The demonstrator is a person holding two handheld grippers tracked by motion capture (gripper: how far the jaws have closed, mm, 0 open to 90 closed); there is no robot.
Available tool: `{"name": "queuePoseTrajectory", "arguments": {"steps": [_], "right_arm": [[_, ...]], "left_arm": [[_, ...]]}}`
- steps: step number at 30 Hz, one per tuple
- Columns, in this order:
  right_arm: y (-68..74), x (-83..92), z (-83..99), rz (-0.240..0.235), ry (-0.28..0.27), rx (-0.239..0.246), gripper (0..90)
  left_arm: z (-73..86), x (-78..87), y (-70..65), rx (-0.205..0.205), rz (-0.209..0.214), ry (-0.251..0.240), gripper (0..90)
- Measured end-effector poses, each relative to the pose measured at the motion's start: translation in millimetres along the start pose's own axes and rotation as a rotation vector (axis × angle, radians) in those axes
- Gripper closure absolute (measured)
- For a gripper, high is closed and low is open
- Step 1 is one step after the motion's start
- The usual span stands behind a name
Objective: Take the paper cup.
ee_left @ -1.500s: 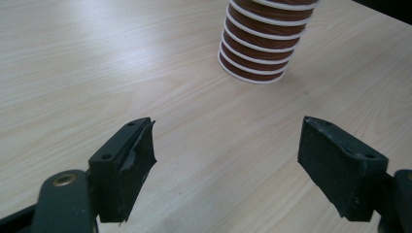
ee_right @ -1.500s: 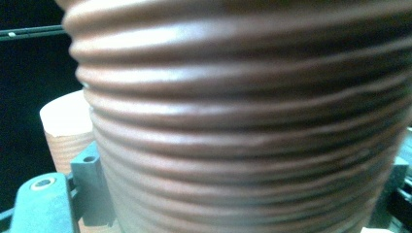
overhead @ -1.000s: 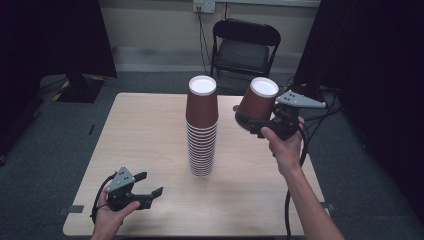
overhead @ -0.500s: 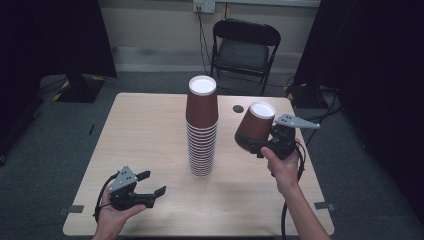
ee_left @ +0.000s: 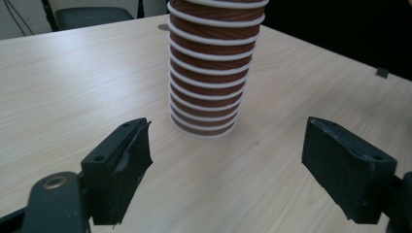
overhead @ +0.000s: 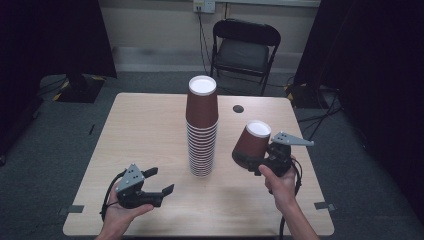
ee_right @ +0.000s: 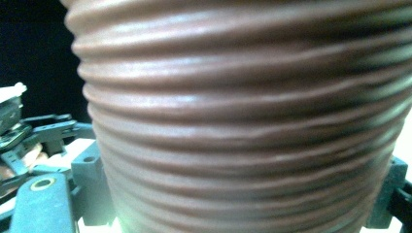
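1. Right claw (overhead: 248,161): clamped on a single brown cup (overhead: 251,143), one jaw on each side of the ribbed wall near the cup's wider end. The cup is upside down and tilted, with its white base up and leaning away from the person; it hangs just above the worktop (overhead: 150,130), clear of the surface.
2. Right gripper view: the ribbed brown wall of the held cup (ee_right: 243,121) rises directly ahead of the claw, with the jaws pressed against it at lower left and lower right.
3. Left claw (overhead: 162,181): jaws spread wide with nothing between them. It hovers low over the near left part of the worktop, pointing toward the cup stack (overhead: 202,127).
4. Left gripper view: the foot of the cup stack (ee_left: 209,73) stands ahead of the open claw (ee_left: 226,160), between the lines of its two jaws but well beyond their tips, with bare worktop (ee_left: 73,82) in the gap.
5. Cup stack: upright, upside down, white rims ringed one above another. It stands to the left of the right claw and apart from the held cup.
6. Chair (overhead: 245,45): beyond the far edge of the worktop, far ahead of both claws.
7. Dark round spot (overhead: 238,108): on the worktop beyond the right claw, near the far edge.
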State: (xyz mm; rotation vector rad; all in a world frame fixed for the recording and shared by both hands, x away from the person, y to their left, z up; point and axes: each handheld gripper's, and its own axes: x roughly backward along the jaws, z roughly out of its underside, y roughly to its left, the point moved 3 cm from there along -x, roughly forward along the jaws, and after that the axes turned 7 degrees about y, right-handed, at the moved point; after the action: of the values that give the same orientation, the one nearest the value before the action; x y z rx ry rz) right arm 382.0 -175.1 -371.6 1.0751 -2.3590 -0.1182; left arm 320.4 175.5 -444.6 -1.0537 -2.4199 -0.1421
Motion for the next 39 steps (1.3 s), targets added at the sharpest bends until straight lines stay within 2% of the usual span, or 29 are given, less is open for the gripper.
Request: {"name": "queuePoseTrajectory", "arguments": {"steps": [3,4,5,7,8,9,10,13,14,15,16,22,24,26,29,31,32,33,35,38,39], "right_arm": [[5.4,-2.6,8.8,-0.037,0.019,-0.019,13.1],[7.5,-3.5,11.0,-0.048,0.027,-0.024,13.1],[9.5,-3.9,12.7,-0.057,0.035,-0.025,13.1],[12.8,-2.8,14.0,-0.067,0.03,-0.028,13.1],[16.9,-1.2,15.8,-0.091,0.015,-0.042,13.2],[16.9,-1.2,15.8,-0.091,0.015,-0.042,13.2],[20.6,-1.3,18.4,-0.1,0.012,-0.051,13.1],[25.5,-2.9,22.3,-0.122,0.017,-0.06,13.1],[29.2,-5.6,25.3,-0.15,0.021,-0.083,13.2],[29.2,-5.6,25.3,-0.15,0.021,-0.083,13.2],[32.3,-8.7,27.5,-0.171,0.029,-0.104,13.2],[39.0,-13.4,28.8,-0.207,0.035,-0.115,13.2],[42.0,-14.6,29.5,-0.205,0.038,-0.111,13.1],[46.4,-16.4,31.2,-0.202,0.043,-0.101,13.1],[49.6,-16.8,31.9,-0.209,0.046,-0.098,13.1],[52.8,-16.7,32.3,-0.223,0.046,-0.101,13.1],[54.1,-16.5,32.3,-0.226,0.044,-0.103,13.1],[55.5,-16.5,32.2,-0.231,0.044,-0.103,13.0],[57.8,-16.9,32.3,-0.231,0.04,-0.104,13.0],[59.9,-19.3,33.2,-0.262,0.039,-0.137,13.0],[60.2,-20.2,33.5,-0.271,0.039,-0.149,13.0]], "left_arm": [[-4.7,-4.0,-4.7,-0.016,0.016,-0.014,23.6],[-6.9,-5.1,-6.7,-0.022,0.006,-0.007,24.3],[-10.0,-6.4,-8.7,-0.032,0.022,-0.01,25.2],[-16.5,-8.2,-12.3,-0.029,0.039,-0.019,25.4],[-21.6,-9.9,-14.5,-0.019,0.057,-0.044,25.4],[-25.7,-11.8,-16.7,0.0,0.081,-0.065,25.4],[-31.5,-15.1,-20.5,-0.012,0.111,-0.075,27.6],[-36.3,-20.9,-27.7,-0.029,0.135,-0.081,28.5],[-37.3,-23.6,-30.5,-0.035,0.146,-0.076,27.0],[-38.3,-26.6,-33.3,-0.042,0.154,-0.075,27.0],[-38.9,-29.5,-36.7,-0.042,0.164,-0.075,27.0],[-41.4,-42.5,-52.0,-0.045,0.211,-0.094,30.3],[-42.1,-45.3,-54.8,-0.059,0.237,-0.104,30.6],[-42.7,-48.7,-58.3,-0.069,0.245,-0.109,29.0],[-45.3,-51.1,-62.0,-0.06,0.254,-0.123,26.3],[-45.9,-53.3,-63.8,-0.072,0.253,-0.127,26.7],[-45.7,-54.4,-64.5,-0.074,0.243,-0.127,27.8],[-45.7,-55.2,-64.9,-0.082,0.24,-0.13,32.7],[-46.4,-56.7,-66.0,-0.104,0.21,-0.159,39.1],[-47.9,-58.2,-65.9,-0.085,0.176,-0.208,42.3],[-47.8,-58.8,-64.8,-0.091,0.149,-0.222,42.0]]}}
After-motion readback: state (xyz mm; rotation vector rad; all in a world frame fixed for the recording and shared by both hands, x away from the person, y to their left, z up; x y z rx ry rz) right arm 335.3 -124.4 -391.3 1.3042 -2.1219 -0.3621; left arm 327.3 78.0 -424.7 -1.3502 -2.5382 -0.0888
